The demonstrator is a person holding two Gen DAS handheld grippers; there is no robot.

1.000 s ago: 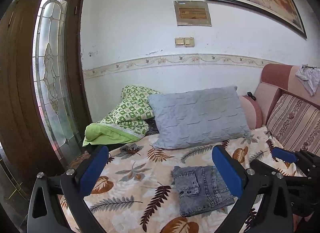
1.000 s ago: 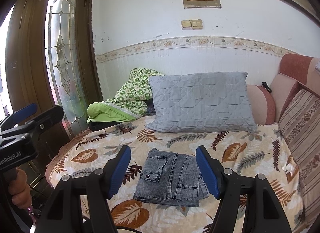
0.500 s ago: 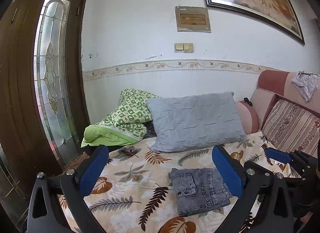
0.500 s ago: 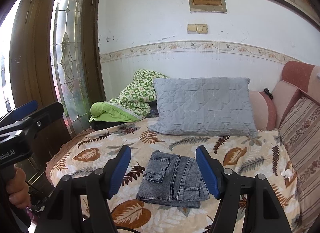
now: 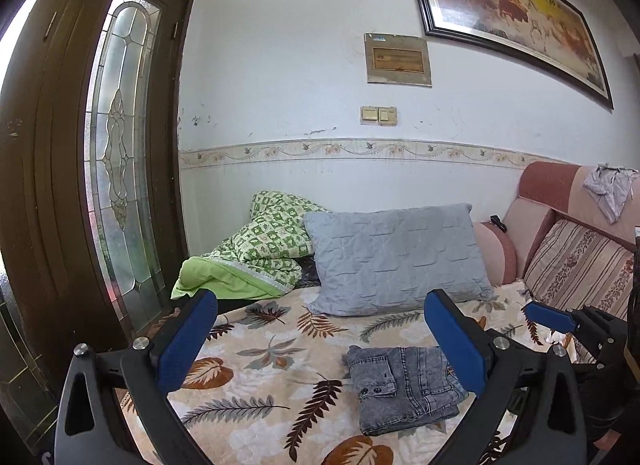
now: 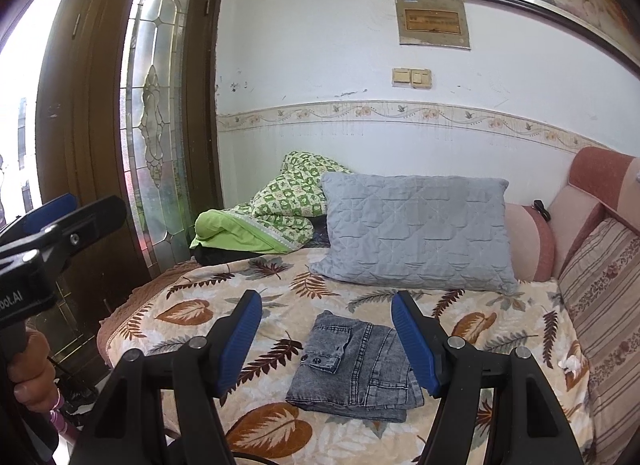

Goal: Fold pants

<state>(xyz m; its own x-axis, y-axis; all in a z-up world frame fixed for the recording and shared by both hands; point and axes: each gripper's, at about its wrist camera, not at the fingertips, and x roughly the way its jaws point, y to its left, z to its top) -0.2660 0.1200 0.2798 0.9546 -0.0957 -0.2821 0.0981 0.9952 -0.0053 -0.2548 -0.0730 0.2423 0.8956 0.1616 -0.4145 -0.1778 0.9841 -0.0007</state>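
On the leaf-print bedspread (image 6: 192, 313), near the grey pillow (image 6: 416, 233): folded jeans (image 6: 356, 369) lie flat, long axis running near-to-far | right gripper (image 6: 326, 339) spread wide, empty, jeans straight ahead below it, nearer | left gripper (image 5: 320, 341) spread wide, empty, jeans off to its right | fold looks complete.

A grey pillow (image 6: 416, 231) leans beside a green blanket (image 6: 276, 213) on the leaf-print bedspread (image 6: 188, 311).

Both hand-held grippers (image 5: 320, 339) (image 6: 326, 339) agape, empty
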